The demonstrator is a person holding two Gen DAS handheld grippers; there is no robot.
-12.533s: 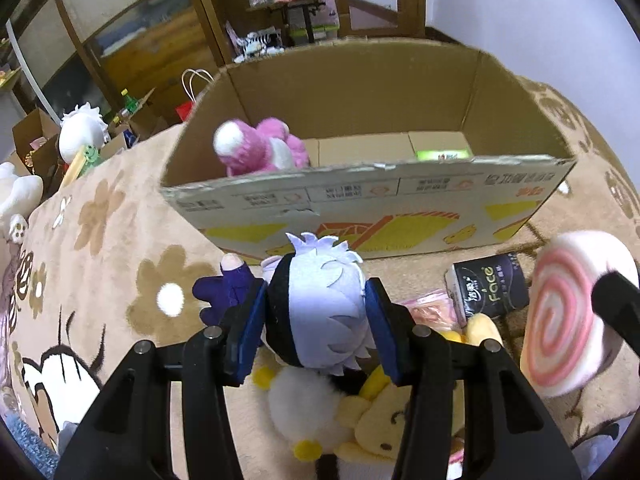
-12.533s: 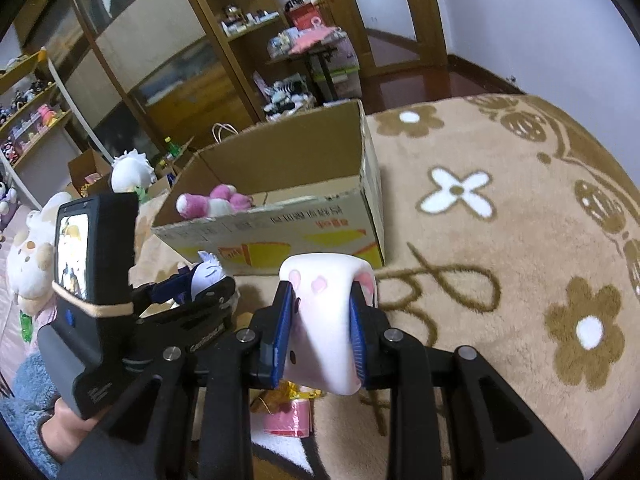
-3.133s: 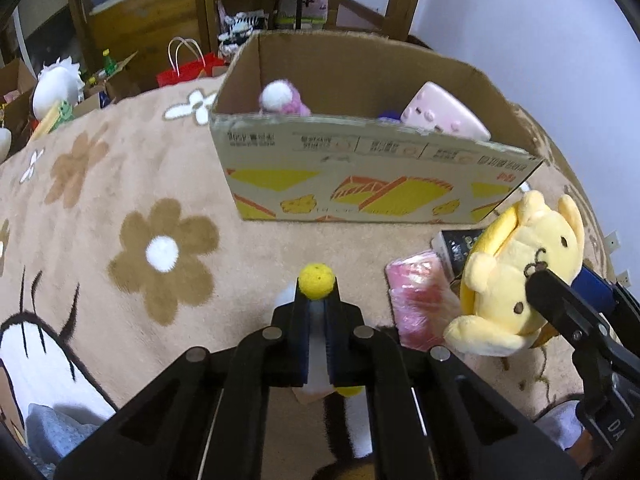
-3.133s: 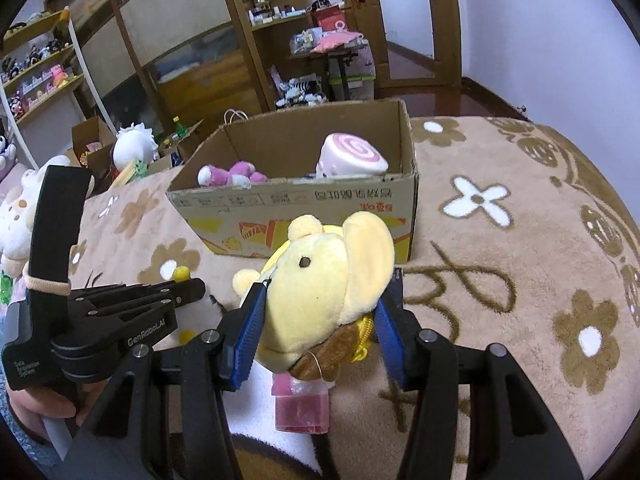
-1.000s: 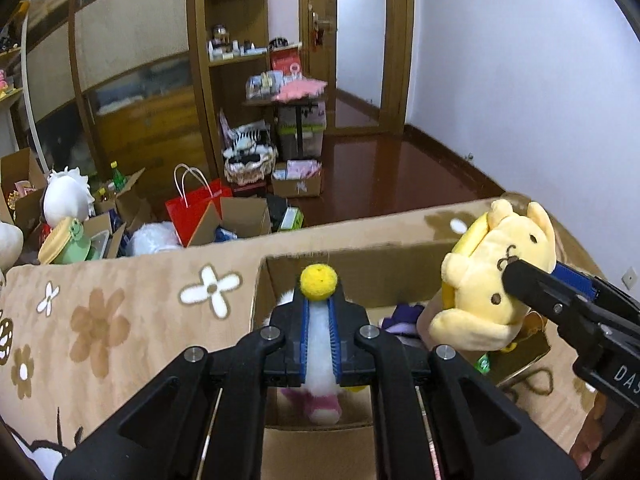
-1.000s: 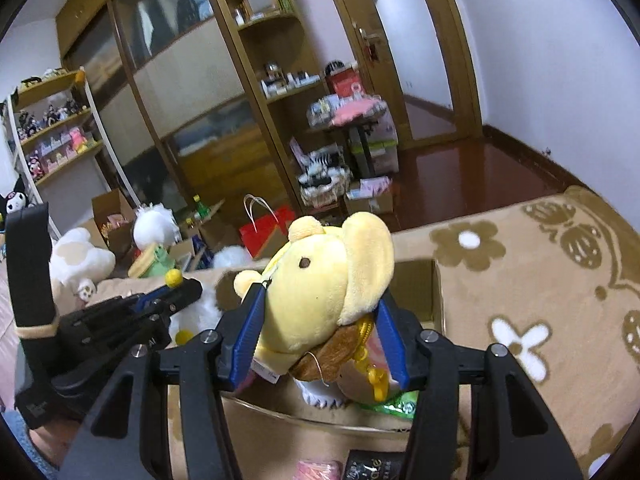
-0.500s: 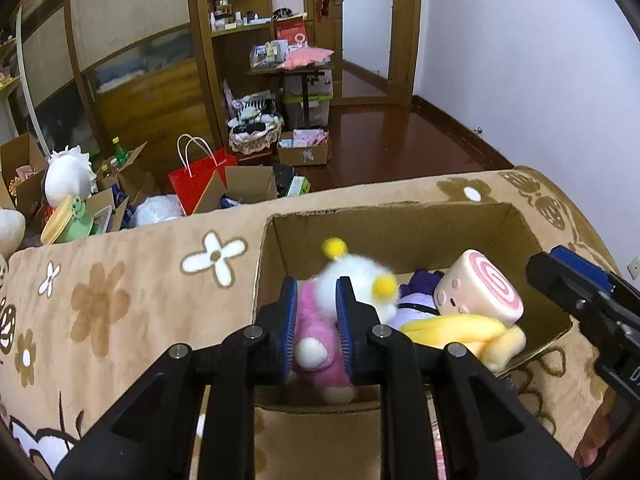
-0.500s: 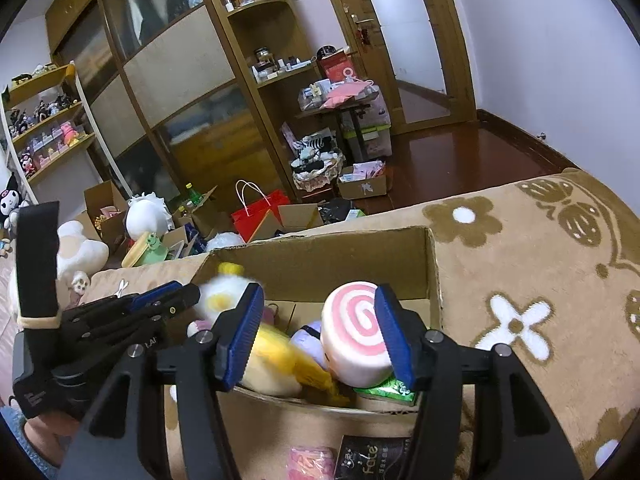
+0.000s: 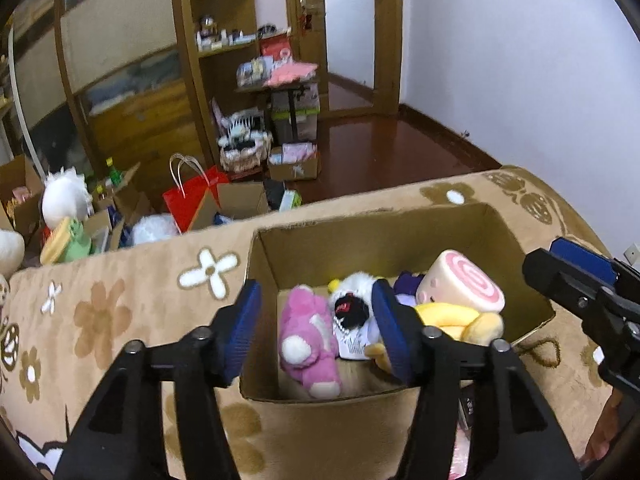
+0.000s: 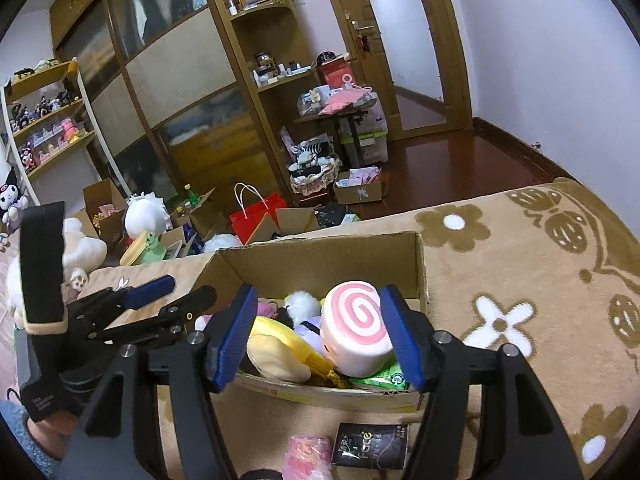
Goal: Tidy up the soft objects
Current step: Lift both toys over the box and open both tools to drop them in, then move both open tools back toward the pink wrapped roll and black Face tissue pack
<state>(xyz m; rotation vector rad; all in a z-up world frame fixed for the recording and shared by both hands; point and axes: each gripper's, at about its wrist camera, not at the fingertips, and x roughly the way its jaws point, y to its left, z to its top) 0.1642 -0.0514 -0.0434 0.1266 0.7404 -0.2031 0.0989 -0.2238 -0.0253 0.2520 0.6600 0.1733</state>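
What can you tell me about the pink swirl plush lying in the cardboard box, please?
The pink swirl plush is a soft, cream-white drum shape, like a cake roll, with a pink spiral on its flat end face. It lies tilted in the right part of the cardboard box, spiral end facing up and toward the cameras. It leans against the yellow plush and rests over a green packet. Neither open gripper touches it; the right gripper frames it from above.

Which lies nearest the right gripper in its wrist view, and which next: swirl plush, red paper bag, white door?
From the right gripper:
1. Pink swirl plush, in the cardboard box, between the open fingers.
2. Red paper bag, on the floor beyond the box.
3. White door, far back right.
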